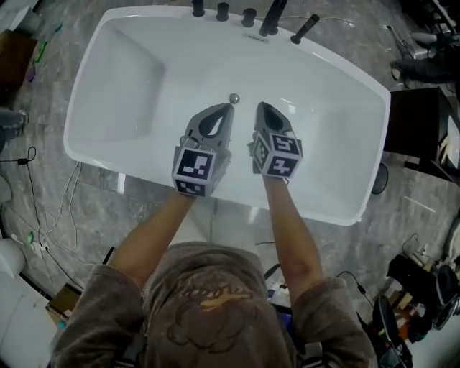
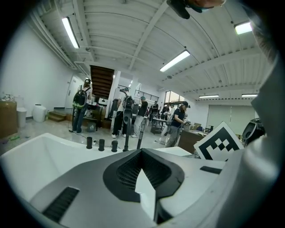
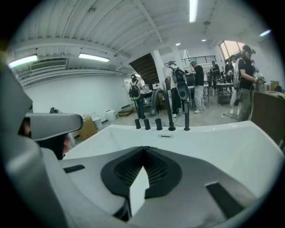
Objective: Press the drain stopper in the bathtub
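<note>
White bathtub, black taps at far rim, drain stopper just beyond clenched left claw and clenched right claw.

No word, number or brand could be read. The cube on the left gripper and the cube on the right gripper bore only black-and-white square patterns; the curly print on the person's brown top was too blurred to read
</note>
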Available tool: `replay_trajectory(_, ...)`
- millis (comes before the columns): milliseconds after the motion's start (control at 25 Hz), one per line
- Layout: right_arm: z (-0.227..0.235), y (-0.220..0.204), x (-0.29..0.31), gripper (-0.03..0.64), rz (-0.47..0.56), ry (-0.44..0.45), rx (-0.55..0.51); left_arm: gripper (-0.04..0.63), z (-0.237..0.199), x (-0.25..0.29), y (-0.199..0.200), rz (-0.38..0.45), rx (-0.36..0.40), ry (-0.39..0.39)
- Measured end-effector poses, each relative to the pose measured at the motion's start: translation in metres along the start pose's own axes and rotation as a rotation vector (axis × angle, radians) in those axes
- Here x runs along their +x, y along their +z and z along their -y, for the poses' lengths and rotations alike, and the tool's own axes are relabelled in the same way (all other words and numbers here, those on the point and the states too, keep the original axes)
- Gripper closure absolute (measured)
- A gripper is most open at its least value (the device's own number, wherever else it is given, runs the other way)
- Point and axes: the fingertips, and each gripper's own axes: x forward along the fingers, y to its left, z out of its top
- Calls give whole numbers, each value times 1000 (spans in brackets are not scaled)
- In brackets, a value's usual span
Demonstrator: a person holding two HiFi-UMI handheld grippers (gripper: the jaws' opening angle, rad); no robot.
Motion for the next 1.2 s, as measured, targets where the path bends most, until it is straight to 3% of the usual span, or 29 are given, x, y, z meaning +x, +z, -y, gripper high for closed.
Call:
replay_trajectory(400,-43,62,-94,618,86,67,-20,594,46,-62,70,26,20,-59)
replay_trajectory(960,-113,99,-204,617,200,302,-93,593,94,-133,110,36,98,-230)
replay_trajectory(1200,-119,122,-243,617,292,346,-152,594,98,-150,126,61,139,-271)
